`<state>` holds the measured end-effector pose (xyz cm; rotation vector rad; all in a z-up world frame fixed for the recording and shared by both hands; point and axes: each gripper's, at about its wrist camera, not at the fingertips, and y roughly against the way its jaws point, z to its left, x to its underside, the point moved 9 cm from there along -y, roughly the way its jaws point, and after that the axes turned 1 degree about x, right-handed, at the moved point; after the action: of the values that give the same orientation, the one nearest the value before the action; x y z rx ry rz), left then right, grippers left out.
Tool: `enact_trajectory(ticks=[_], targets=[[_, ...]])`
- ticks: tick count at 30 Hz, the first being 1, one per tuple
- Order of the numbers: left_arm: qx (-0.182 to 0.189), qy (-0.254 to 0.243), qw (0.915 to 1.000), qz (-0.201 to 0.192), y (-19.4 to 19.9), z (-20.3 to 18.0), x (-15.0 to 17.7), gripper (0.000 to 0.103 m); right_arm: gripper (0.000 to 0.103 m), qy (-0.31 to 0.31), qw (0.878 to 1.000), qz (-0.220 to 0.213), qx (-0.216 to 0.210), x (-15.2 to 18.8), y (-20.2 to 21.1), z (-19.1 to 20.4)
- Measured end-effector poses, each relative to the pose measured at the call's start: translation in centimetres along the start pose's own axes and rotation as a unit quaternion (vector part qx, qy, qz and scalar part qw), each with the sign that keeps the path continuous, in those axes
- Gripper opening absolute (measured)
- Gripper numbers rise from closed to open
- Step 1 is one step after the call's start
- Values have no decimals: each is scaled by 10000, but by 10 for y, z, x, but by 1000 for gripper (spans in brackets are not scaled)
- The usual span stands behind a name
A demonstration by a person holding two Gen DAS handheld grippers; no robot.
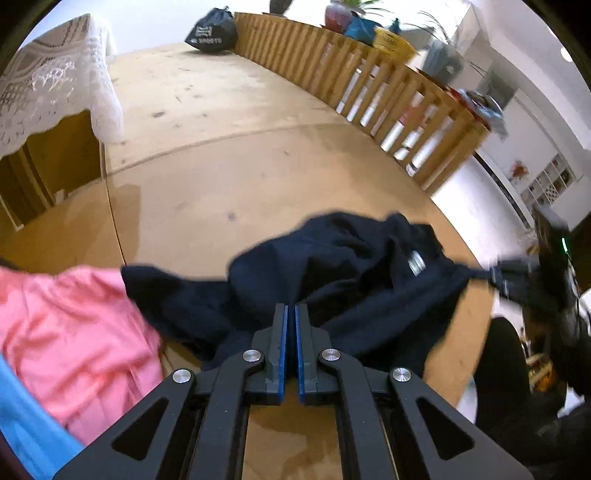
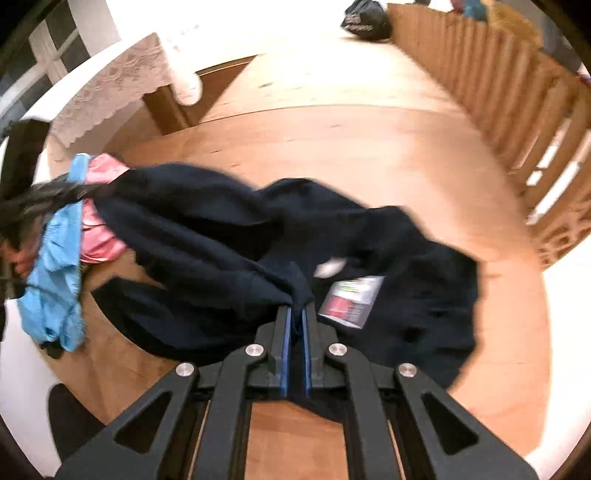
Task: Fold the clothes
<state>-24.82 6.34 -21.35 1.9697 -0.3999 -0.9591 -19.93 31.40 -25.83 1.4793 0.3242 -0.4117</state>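
On the table (image 2: 369, 155), three garments; both grippers' jaws pinch the navy garment (image 2: 207, 236).

"sports" on black bag (image 1: 212, 31)

Left tool (image 2: 22, 206) motion-blurred; garment tag (image 2: 351, 301) print unreadable.

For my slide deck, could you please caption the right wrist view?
Right gripper pinches a crumpled navy garment on the wooden table.
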Motion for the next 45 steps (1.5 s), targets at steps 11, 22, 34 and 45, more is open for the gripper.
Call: enact_trajectory(ticks=[11, 22, 34, 45], targets=[[-491, -595, 9918, 1021, -28, -23, 92, 9, 7, -356, 9959, 631, 544, 64, 14, -86], [-892, -2051, 9686, 1082, -76, -45, 33, 26, 52, -474, 9961, 701, -255, 16, -31, 2], [-330, -1605, 9762, 1421, -115, -37, 25, 0, 5, -224, 9966, 691, -393, 10, -66, 20], [-572, -2560, 9601, 967, -58, -44, 6, 46, 5, 50, 9978, 538, -378, 25, -14, -5]])
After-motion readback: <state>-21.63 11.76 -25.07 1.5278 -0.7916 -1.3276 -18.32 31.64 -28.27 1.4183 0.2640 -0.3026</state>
